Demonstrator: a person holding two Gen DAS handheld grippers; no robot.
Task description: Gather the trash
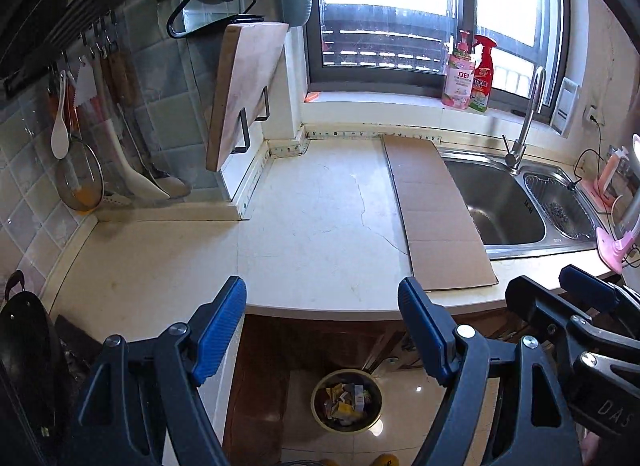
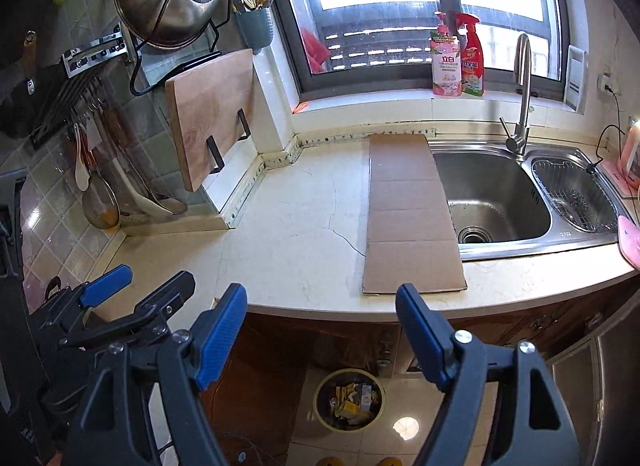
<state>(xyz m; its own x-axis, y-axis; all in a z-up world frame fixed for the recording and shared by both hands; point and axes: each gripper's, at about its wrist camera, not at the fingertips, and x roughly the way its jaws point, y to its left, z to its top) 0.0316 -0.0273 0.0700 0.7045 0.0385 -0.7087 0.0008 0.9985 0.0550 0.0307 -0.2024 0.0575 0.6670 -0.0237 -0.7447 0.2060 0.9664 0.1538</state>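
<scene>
A round trash bin (image 1: 346,426) (image 2: 324,410) stands on the tiled floor below the counter edge, holding several wrappers and packets. A flat strip of brown cardboard (image 1: 436,209) (image 2: 412,217) lies on the white countertop (image 1: 312,225) (image 2: 296,234) beside the sink. My left gripper (image 1: 322,294) is open and holds nothing, hovering over the counter's front edge and above the bin. Just to its right, my right gripper (image 2: 320,298) is also open with nothing between its blue pads. Each gripper shows at the side of the other's view: right gripper (image 1: 544,282), left gripper (image 2: 154,280).
A steel sink (image 1: 500,201) (image 2: 496,197) with a tall faucet (image 2: 522,97) is at the right. A wooden cutting board (image 1: 244,93) (image 2: 212,113) leans at the back left. Hanging utensils (image 1: 88,137) and a black pan (image 1: 28,350) are at the left. Two cleaner bottles (image 2: 458,61) stand on the windowsill.
</scene>
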